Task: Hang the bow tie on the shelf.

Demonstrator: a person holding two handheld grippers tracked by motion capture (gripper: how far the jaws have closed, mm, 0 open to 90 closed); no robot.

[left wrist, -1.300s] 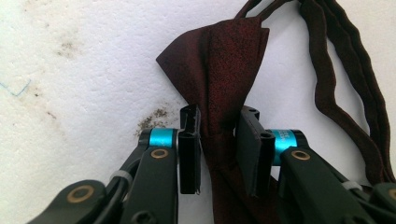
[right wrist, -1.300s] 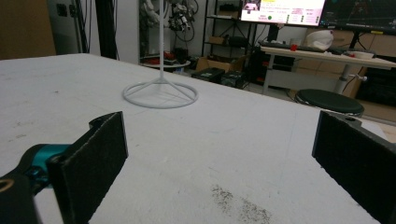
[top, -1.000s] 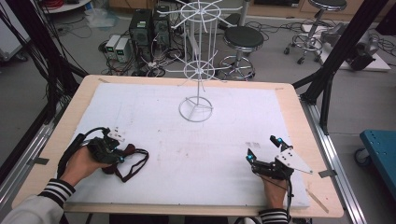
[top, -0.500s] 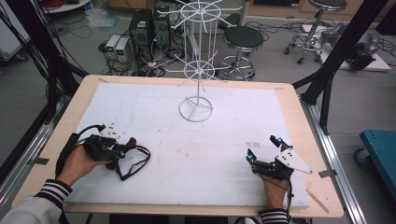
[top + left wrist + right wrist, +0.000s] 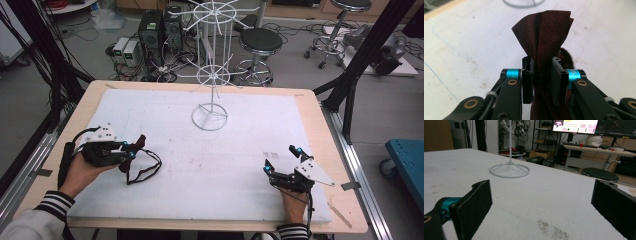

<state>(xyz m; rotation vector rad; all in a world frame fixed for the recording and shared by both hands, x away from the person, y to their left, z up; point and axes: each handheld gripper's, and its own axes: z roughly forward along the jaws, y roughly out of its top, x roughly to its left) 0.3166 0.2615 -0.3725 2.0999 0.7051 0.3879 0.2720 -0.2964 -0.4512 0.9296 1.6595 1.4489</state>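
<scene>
The left gripper (image 5: 131,150) has its jaws clamped on a dark maroon strip of cloth or leather (image 5: 544,37), which fans out above the pads in the left gripper view; below the grip the piece trails off into thin dark straps (image 5: 145,167) that loop on the white table mat (image 5: 240,150), near its left edge. It looks like some small strapped garment or mask, though I can't say which. The right gripper (image 5: 281,161) rests low at the near right of the mat with its jaws spread wide and nothing between them. By my reckoning the step in hand is the pick-up: the piece is gripped at one end and partly off the mat, with the loops on the surface. The white wire rack (image 5: 210,75) stands at the far middle of the table, well apart from both hands, and seems the likely place to hang it. The next move would call for lifting until the straps hang free, then perhaps bringing the idle gripper in to spread a loop. No brand or label is readable on the piece; a monitor (image 5: 575,125) in the right gripper view carries text too small to read.
</scene>
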